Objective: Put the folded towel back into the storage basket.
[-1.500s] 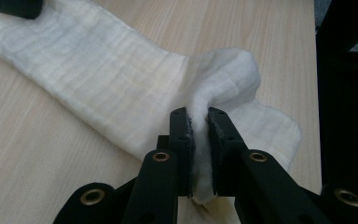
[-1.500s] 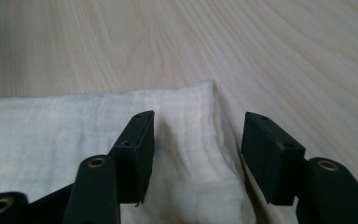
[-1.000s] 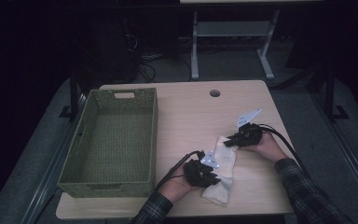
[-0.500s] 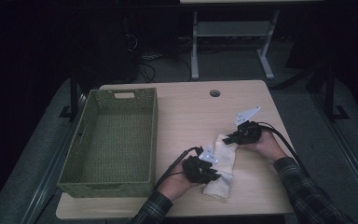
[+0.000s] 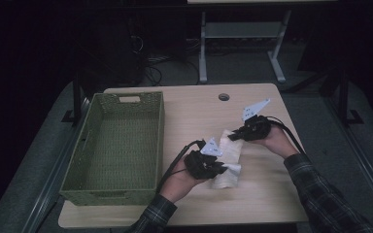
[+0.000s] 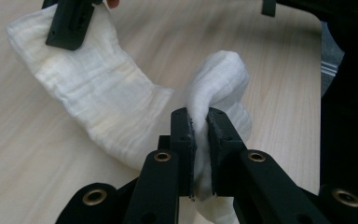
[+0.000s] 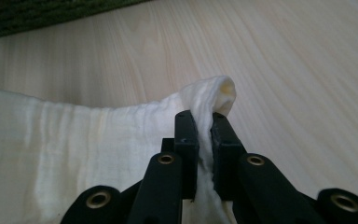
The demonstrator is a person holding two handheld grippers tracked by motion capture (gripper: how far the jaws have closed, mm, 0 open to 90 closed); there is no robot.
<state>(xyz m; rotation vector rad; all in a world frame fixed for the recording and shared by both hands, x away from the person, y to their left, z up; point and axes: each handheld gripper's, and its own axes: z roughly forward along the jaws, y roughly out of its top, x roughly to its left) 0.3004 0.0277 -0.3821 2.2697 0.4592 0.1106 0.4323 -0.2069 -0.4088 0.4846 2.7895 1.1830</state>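
I have both grippers clamped on the same white cloth. In the left gripper view, my left gripper has its 2 black jaws drawn nearly together, with a bunched fold of the cloth pinched between them — the fabric bulges up just past the jaw tips. Beyond that fold the cloth curves away across the table to the far end, where the other gripper's black jaw sits on it.

In the right gripper view, my right gripper is closed just as tightly on a corner of the cloth; a small rounded tuft of it pokes out above the jaw tips. From this gripper the cloth spreads off to the left of the jaws, flat and lightly creased, lying on the pale wood. Far ahead and to the left of the jaws I can see a strip of the green basket.

From the high view, the left gripper holds the nearer end of the cloth and the right gripper the farther end — the cloth runs between the 2. The green basket stands to the left of the left gripper, apart from the cloth, and my 2 sleeves are plaid.
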